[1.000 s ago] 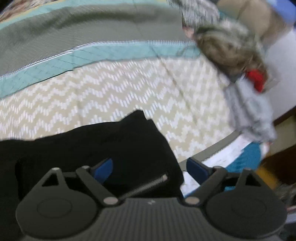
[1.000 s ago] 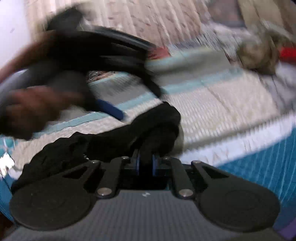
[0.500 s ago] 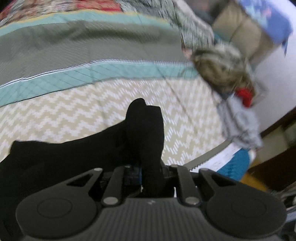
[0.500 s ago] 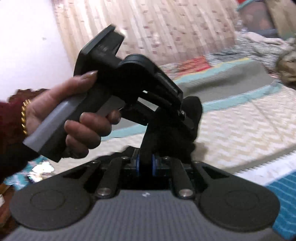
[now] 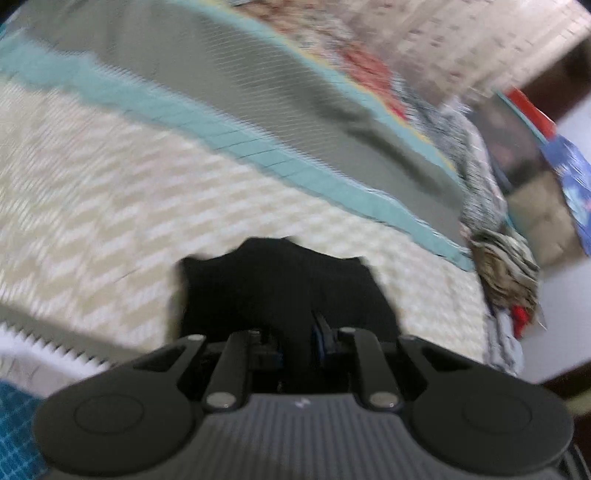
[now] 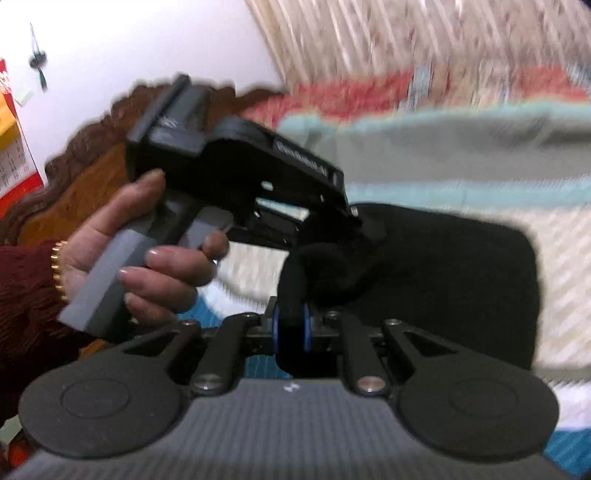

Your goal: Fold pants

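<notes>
Black pants [image 5: 284, 291] hide the left gripper's [image 5: 297, 341] fingertips; motion blur smears the bedspread [image 5: 110, 206]. The curtain [image 6: 424, 33] is blurred too.

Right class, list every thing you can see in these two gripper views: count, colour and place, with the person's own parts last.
pants: one, black, on the bedspread, bunched end pinched in both grippers
bedspread: one, beige zigzag with teal and grey bands, under the pants
furry bundle: one, brown-grey, at the bed's edge
headboard: one, brown carved wood, behind the hand
curtain: one, pale patterned, beyond the bed
left gripper: one, black, blue fingers, shut on pants
right gripper: one, black, blue fingers, shut on pants
left hand: one, gold bangle, maroon sleeve, holding the left gripper's handle
</notes>
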Action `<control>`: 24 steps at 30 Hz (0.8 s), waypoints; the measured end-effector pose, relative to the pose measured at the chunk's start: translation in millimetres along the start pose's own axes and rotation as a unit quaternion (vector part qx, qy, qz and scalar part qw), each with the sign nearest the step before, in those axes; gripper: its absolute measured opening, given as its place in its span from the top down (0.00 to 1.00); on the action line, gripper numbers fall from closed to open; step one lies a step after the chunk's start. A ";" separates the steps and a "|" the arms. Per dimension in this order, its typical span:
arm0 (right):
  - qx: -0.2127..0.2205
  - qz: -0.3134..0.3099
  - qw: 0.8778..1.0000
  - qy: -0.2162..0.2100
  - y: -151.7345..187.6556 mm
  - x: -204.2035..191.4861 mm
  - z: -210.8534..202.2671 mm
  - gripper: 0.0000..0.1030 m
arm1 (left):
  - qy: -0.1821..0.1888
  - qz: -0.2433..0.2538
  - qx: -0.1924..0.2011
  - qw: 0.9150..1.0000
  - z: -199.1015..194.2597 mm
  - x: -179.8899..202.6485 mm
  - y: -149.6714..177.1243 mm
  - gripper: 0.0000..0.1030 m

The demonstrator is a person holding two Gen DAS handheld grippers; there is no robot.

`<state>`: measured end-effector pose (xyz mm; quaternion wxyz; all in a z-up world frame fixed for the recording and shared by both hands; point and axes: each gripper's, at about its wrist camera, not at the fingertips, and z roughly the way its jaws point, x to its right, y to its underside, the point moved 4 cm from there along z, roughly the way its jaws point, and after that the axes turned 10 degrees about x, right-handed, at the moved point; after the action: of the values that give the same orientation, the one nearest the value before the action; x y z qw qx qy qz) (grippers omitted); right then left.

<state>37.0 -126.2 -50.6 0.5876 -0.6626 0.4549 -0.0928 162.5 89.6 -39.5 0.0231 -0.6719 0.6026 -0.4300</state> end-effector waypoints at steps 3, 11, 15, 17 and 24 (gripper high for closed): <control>-0.064 -0.036 0.997 0.022 30.2 0.7 32.9 0.83 | -0.064 -0.024 -0.006 0.998 23.6 -37.2 23.4 0.62; 0.002 -0.003 1.000 -0.007 -5.7 5.7 -42.8 0.73 | -0.020 -0.058 0.045 0.997 -1.6 -40.8 18.5 0.45; 0.072 0.021 0.996 0.047 -31.7 31.7 -74.2 0.73 | 0.012 -0.050 0.066 0.996 -9.6 -30.7 14.2 0.45; 0.073 0.023 0.994 0.073 -39.2 40.9 -68.3 0.73 | 0.023 -0.041 0.065 0.997 -6.3 -20.9 16.1 0.48; 0.004 0.098 0.992 0.080 -12.9 83.3 -27.8 0.84 | 0.019 0.007 0.036 0.999 9.2 -2.8 43.6 0.51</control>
<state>72.5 -206.2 -65.6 0.5585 -0.6027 0.5629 -0.0896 134.0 75.6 -70.8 0.0387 -0.6584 0.5916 -0.4637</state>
